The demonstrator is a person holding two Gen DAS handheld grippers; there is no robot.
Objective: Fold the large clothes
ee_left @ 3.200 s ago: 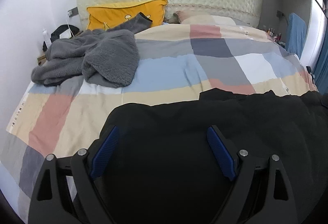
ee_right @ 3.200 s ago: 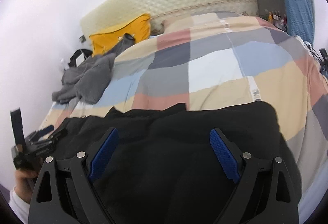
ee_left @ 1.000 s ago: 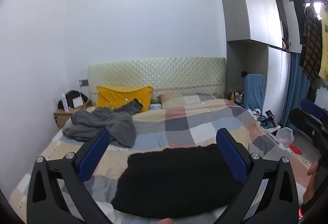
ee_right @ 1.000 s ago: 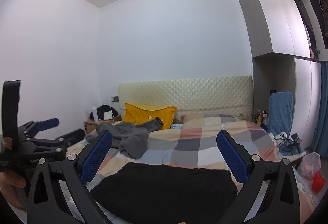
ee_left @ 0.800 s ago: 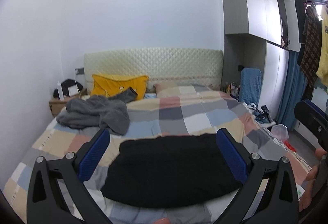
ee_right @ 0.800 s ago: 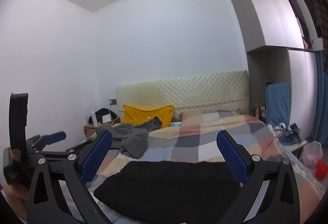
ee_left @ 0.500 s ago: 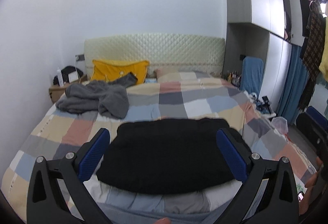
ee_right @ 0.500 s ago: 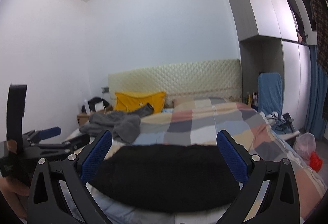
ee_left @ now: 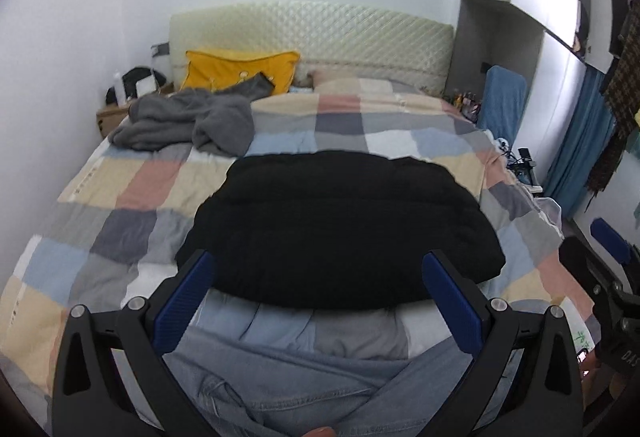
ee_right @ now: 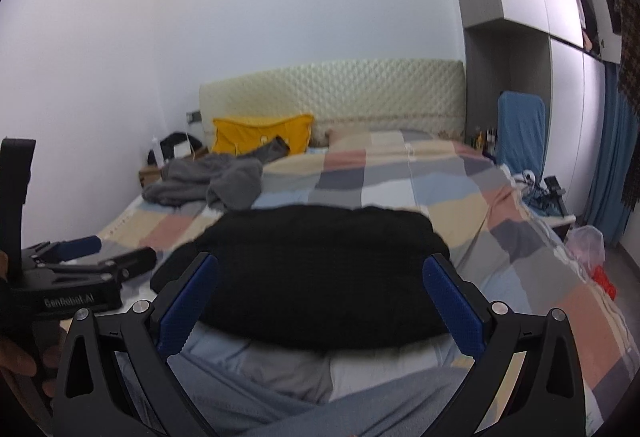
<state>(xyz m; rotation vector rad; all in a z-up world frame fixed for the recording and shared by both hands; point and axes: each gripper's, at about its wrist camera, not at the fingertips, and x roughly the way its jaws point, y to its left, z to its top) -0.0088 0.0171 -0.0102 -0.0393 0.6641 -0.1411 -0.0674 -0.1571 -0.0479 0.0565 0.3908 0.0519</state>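
Observation:
A black garment (ee_left: 340, 225) lies folded in a wide rectangle at the near end of the checked bed cover (ee_left: 120, 189); it also shows in the right wrist view (ee_right: 312, 273). My left gripper (ee_left: 320, 293) is open and empty, held back from the garment's near edge. My right gripper (ee_right: 320, 297) is open and empty, also short of the garment. The left gripper also appears at the left of the right wrist view (ee_right: 92, 253). A grey fleece garment (ee_left: 188, 121) lies crumpled at the far left of the bed.
A yellow pillow (ee_left: 240, 71) leans on the quilted headboard (ee_left: 312, 33). A nightstand (ee_left: 112, 113) stands at the far left. A blue chair (ee_left: 502, 97) and clutter stand right of the bed. The person's jeans (ee_left: 288, 381) fill the bottom of the view.
Both grippers let go of the black garment and pulled back and up from the bed, then tilted down again. The garment now lies flat and folded.

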